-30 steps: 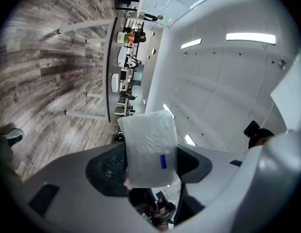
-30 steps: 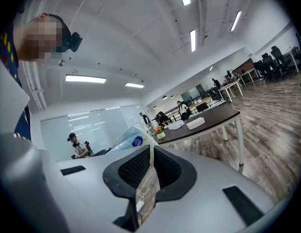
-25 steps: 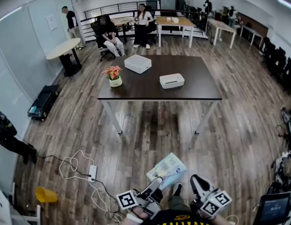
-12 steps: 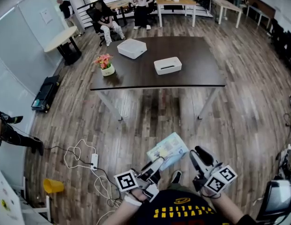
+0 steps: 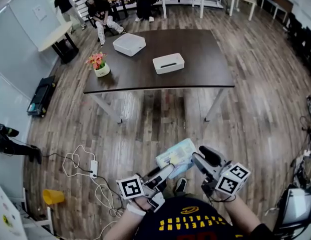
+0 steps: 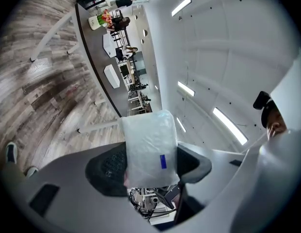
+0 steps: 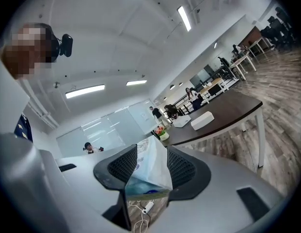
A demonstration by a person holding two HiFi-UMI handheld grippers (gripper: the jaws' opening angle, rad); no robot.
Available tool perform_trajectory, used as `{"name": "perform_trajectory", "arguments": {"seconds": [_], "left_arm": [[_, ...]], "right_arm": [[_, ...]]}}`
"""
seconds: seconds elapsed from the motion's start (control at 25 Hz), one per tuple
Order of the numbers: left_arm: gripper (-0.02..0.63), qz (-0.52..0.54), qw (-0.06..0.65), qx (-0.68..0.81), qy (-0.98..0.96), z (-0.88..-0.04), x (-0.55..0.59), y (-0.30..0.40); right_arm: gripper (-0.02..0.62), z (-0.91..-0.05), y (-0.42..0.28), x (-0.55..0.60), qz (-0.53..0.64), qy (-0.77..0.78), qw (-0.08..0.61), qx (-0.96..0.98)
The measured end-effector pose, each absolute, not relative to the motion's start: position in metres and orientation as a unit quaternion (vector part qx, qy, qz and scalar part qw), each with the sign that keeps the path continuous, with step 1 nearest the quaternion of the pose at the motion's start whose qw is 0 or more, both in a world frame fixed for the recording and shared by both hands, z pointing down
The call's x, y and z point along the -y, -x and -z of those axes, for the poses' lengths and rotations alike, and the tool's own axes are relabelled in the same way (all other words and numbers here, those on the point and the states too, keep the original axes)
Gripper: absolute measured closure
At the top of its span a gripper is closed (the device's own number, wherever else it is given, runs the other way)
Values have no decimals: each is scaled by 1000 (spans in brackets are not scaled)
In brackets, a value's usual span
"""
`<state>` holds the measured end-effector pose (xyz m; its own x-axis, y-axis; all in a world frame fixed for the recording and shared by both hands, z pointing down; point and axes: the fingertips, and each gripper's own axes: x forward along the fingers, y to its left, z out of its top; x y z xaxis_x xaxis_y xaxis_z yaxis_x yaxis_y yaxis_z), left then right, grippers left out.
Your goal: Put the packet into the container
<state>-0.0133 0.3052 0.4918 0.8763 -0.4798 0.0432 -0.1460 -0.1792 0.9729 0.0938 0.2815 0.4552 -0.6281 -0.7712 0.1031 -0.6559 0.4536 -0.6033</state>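
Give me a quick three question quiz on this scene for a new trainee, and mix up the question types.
1. True or false: the packet lies on the dark table.
2. What stands at that table's left edge? A) potted flowers B) a laptop C) a mug
3. Fill in: the left claw is shut on the ____.

Key: 1 false, it is held up over the floor. 2 A. 3 packet.
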Motion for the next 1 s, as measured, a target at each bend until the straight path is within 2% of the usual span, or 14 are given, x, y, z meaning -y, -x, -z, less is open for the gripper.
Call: {"name": "perform_trajectory", "arguments": {"seconds": [0.36,0.64,1.0], "left_arm": [[342,124,618,198,-750,-512,-263,9],[338,119,632,186,-742,-515,-198,16],[316,125,629,164,-750,-504,-101,36]], "right_arm": [[428,-488,-91,-242,351,422,46,-835],[533,-483,-87,-174,345,455,71,-818],[555,-464,-75,-82,362,465,142,-795]]}}
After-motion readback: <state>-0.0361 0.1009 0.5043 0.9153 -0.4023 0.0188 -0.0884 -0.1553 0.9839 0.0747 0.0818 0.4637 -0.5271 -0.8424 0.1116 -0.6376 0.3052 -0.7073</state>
